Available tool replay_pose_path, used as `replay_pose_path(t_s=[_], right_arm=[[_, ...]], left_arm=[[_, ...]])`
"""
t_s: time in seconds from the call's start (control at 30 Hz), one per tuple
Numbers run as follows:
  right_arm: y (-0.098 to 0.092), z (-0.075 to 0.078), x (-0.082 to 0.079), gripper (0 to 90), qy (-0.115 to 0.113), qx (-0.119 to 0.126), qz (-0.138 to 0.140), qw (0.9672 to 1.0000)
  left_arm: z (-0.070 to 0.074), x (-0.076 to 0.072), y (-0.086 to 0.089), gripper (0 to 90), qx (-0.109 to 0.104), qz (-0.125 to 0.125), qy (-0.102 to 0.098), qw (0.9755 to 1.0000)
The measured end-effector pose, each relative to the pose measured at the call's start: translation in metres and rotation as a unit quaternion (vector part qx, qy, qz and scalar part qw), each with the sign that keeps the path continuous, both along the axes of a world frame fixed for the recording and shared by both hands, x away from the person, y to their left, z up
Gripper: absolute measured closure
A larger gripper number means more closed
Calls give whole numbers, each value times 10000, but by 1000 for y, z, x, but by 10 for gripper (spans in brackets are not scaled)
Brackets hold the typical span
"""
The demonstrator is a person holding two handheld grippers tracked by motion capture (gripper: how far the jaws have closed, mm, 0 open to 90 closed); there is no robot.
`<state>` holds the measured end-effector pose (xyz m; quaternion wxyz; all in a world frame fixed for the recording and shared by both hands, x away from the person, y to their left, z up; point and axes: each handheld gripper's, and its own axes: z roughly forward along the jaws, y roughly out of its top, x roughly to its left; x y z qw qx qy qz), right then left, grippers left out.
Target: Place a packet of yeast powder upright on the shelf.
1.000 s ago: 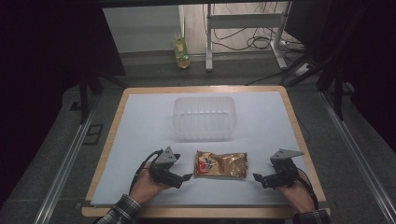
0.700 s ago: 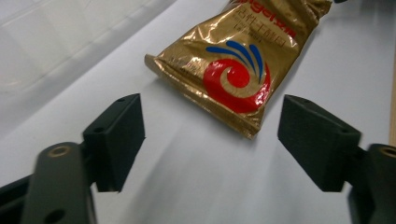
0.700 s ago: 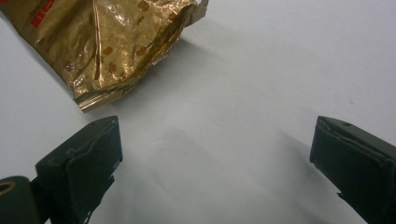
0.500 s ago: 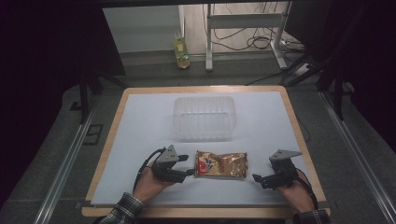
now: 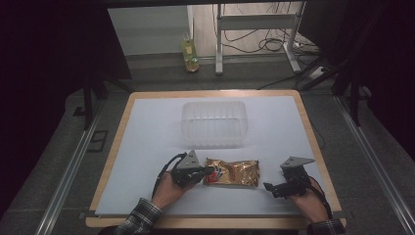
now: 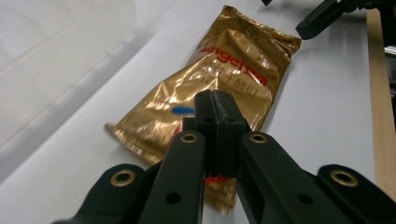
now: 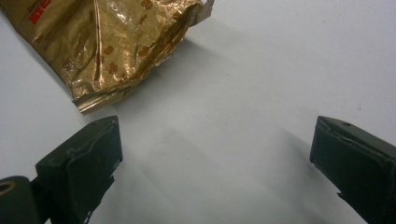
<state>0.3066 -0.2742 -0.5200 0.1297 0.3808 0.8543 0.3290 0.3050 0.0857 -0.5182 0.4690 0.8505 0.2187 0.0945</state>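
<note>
A gold foil snack bag with red lettering lies flat on the white table sheet, near the front. My left gripper is at the bag's left end. In the left gripper view its jaws are pressed together over the bag's near edge, with foil showing under and between them, so the left gripper is shut on the bag. My right gripper stands open to the right of the bag, a short gap away. In the right gripper view the right gripper has bare sheet between its jaws and the bag's crimped end ahead.
An empty clear plastic container stands behind the bag at the middle of the table. The wooden table edge runs along the right. A bottle stands on the floor beyond the table.
My left gripper has moved right onto the bag's left end and its jaws have come together on it. The right gripper has barely moved.
</note>
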Motion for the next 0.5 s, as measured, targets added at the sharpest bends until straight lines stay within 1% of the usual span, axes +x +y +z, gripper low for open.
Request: replay_pose_path(t_s=[0.1, 0.17, 0.2, 0.23, 0.3, 0.37, 0.43, 0.47, 0.5], right_arm=[[0, 0, 0, 26, -3, -7, 12, 10000], [0, 0, 0, 26, 4, 8, 16, 10000], [0, 0, 0, 26, 4, 8, 16, 10000], [0, 0, 0, 26, 9, 9, 13, 10000], [1, 0, -1, 26, 21, 28, 13, 10000], [2, 1, -2, 26, 8, -27, 31, 10000], [2, 1, -2, 26, 18, -38, 46, 10000], [3, 1, -3, 26, -12, -44, 74, 10000], [3, 1, -4, 26, 14, -26, 64, 10000]], left_arm=[[-5, 4, -8, 894, 145, -23, -23, 9999], [-10, 7, -12, 895, 347, 21, -38, 9994], [-13, 7, -12, 895, 368, 8, -41, 9993], [-14, 8, -11, 895, 344, 20, -6, 9994], [-14, 7, -10, 896, 499, 20, -120, 9987], [-15, 7, -8, 898, 487, 53, -84, 9988], [-15, 7, -7, 898, 496, 71, -77, 9987], [-15, 7, -7, 899, 494, 71, -83, 9987], [-16, 6, -5, 899, 504, 96, -93, 9986]])
